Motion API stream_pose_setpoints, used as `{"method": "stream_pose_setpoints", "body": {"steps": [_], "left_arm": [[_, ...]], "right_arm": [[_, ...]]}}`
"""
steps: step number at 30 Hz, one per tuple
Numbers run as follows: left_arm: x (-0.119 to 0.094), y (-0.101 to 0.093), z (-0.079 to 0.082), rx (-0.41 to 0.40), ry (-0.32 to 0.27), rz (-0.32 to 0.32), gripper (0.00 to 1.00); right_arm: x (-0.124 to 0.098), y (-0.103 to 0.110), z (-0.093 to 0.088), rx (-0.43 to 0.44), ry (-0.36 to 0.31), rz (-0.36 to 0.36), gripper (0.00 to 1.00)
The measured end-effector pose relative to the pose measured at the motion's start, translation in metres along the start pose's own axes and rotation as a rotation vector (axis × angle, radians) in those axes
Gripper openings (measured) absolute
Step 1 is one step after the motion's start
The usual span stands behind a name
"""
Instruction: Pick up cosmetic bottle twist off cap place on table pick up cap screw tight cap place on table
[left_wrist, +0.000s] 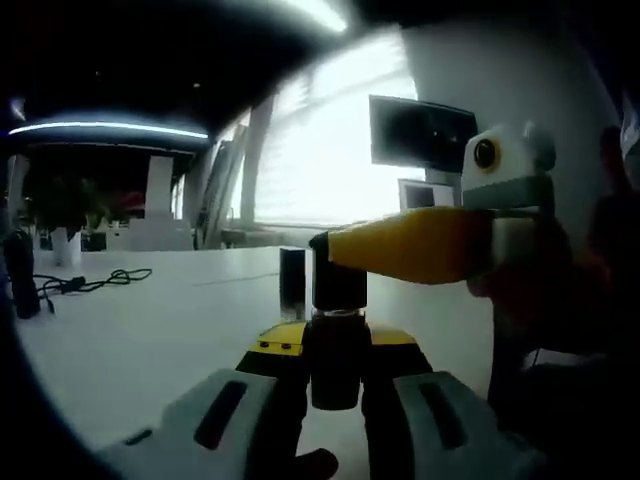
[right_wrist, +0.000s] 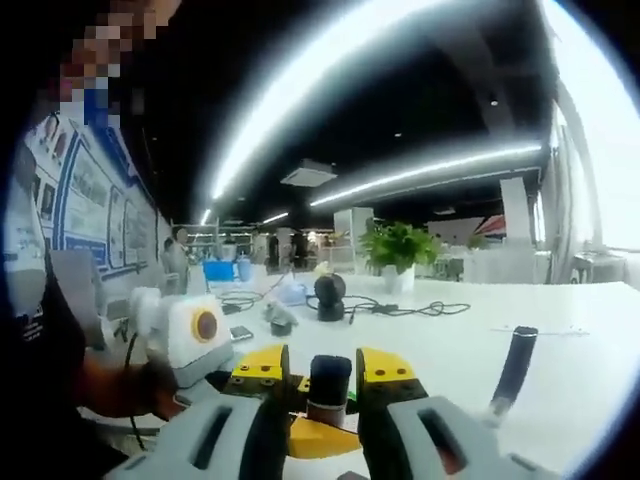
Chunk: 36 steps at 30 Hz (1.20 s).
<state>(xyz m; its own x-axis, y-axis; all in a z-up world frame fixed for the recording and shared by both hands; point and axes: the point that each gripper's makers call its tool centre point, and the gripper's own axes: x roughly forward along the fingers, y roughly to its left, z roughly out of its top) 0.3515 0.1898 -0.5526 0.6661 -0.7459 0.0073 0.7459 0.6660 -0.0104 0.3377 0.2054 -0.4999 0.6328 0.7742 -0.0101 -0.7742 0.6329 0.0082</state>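
Observation:
A dark cosmetic bottle (left_wrist: 335, 368) stands upright between the yellow-tipped jaws of my left gripper (left_wrist: 337, 345), which is shut on its body above the white table (left_wrist: 130, 340). My right gripper (left_wrist: 335, 268) reaches in from the right with its yellow jaw across the black cap (left_wrist: 340, 288). In the right gripper view the cap (right_wrist: 329, 378) sits clamped between the two yellow tips of my right gripper (right_wrist: 322, 368). A yellow part of the left gripper (right_wrist: 320, 437) shows just beneath it. The bottle below the cap is hidden there.
A second dark tube (left_wrist: 292, 282) (right_wrist: 513, 368) stands on the table just beyond. Black cables (left_wrist: 95, 283) (right_wrist: 400, 305), a round black device (right_wrist: 330, 290) and a potted plant (right_wrist: 400, 245) lie farther back. A monitor (left_wrist: 420, 130) hangs on the right wall. A person's sleeve (right_wrist: 40, 380) is at the left.

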Motion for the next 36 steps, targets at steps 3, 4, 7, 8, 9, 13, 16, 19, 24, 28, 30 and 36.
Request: {"method": "stream_pose_setpoints", "body": {"steps": [3, 4, 7, 8, 9, 13, 16, 19, 24, 28, 30, 36], "left_arm": [[-0.001, -0.001, -0.001, -0.016, -0.002, -0.028, 0.1], [-0.001, -0.002, -0.001, -0.023, -0.004, -0.041, 0.1], [-0.002, -0.005, 0.0, -0.032, -0.006, -0.066, 0.1], [-0.003, -0.006, -0.001, -0.022, -0.003, -0.079, 0.1], [-0.003, -0.007, -0.001, -0.021, -0.002, -0.082, 0.1], [-0.007, -0.011, 0.001, -0.012, 0.004, -0.132, 0.1], [-0.009, -0.016, 0.005, -0.007, -0.001, -0.176, 0.1], [-0.012, -0.021, 0.008, -0.007, -0.005, -0.219, 0.1], [-0.017, -0.032, 0.014, -0.015, -0.018, -0.301, 0.1], [-0.02, -0.044, 0.013, -0.002, -0.007, -0.377, 0.1], [-0.021, -0.049, 0.013, 0.0, 0.0, -0.406, 0.1], [-0.023, -0.058, 0.013, 0.002, 0.012, -0.479, 0.1]], "right_arm": [[-0.003, 0.003, -0.001, -0.044, 0.022, 0.028, 0.22], [-0.004, 0.004, -0.002, -0.065, 0.031, 0.037, 0.22], [-0.006, 0.007, -0.003, -0.072, 0.038, 0.07, 0.22], [-0.007, 0.008, -0.003, -0.071, 0.04, 0.082, 0.22], [-0.007, 0.009, -0.003, -0.072, 0.041, 0.087, 0.22], [-0.012, 0.011, -0.001, -0.068, 0.038, 0.125, 0.22], [-0.014, 0.013, 0.0, -0.066, 0.034, 0.161, 0.23], [-0.018, 0.017, 0.004, -0.061, 0.027, 0.219, 0.24], [-0.025, 0.022, 0.008, -0.026, 0.026, 0.331, 0.26], [-0.03, 0.027, 0.011, -0.024, 0.02, 0.406, 0.26], [-0.034, 0.031, 0.012, 0.003, 0.025, 0.46, 0.26], [-0.038, 0.031, 0.007, -0.036, 0.045, 0.526, 0.24]]}}
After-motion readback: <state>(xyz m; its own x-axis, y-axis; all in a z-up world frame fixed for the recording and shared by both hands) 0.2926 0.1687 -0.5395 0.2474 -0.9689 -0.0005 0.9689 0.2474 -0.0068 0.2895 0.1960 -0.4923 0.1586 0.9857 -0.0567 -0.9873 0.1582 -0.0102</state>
